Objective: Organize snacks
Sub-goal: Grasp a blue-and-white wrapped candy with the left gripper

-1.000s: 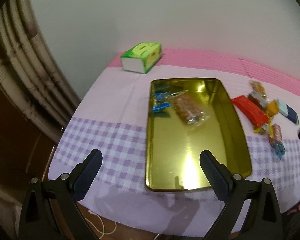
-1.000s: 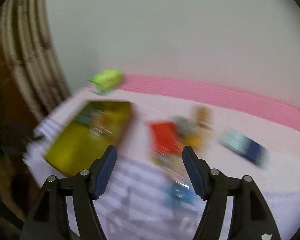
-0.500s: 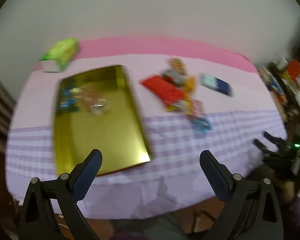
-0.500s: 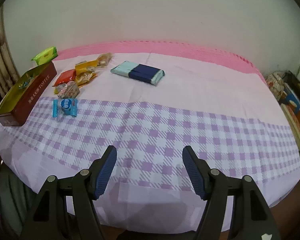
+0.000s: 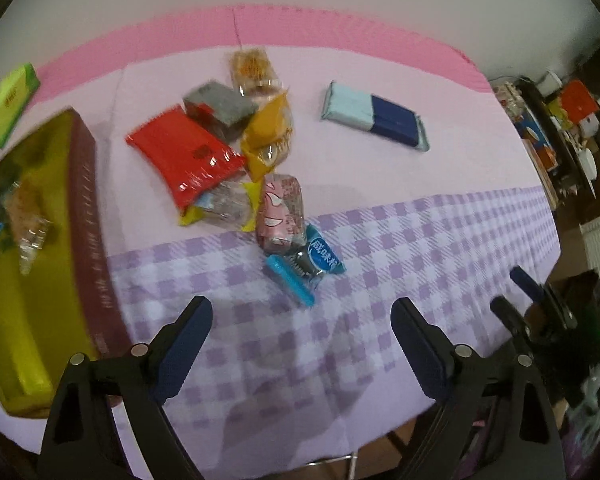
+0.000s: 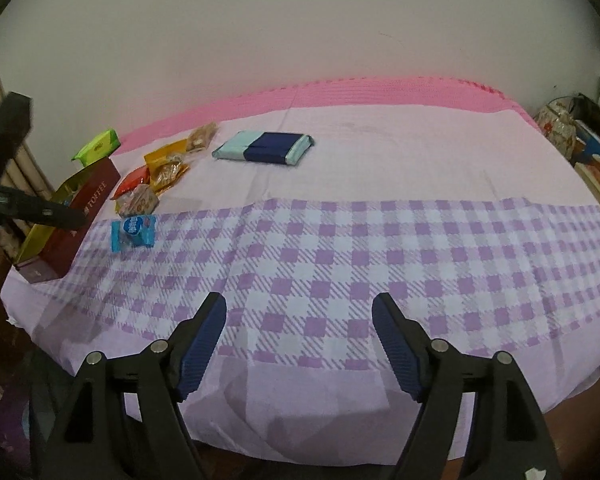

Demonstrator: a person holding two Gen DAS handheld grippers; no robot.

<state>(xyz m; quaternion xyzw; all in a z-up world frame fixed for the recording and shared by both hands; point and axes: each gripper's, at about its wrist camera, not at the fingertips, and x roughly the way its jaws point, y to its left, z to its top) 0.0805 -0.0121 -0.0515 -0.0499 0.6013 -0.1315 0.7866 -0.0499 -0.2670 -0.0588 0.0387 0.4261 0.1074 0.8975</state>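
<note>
Left wrist view showed the tin (image 5: 40,240) at far left, loose snacks beside it, and the blue candy (image 5: 304,266) nearest the left gripper (image 5: 302,324). Recommended grip: straddle the candy's short sides and descend squarely. That gripper pointed steeply down, jaws wide but closing, empty. The right gripper (image 6: 299,330), angled shallower over bare cloth, was opening, empty.

Loose snack packets (image 5: 236,160) lie heaped on the tabletop just beside an open gold tin (image 5: 28,264); a blue candy (image 5: 312,264) lies nearest, a blue-and-teal pack (image 5: 374,117) apart.
</note>
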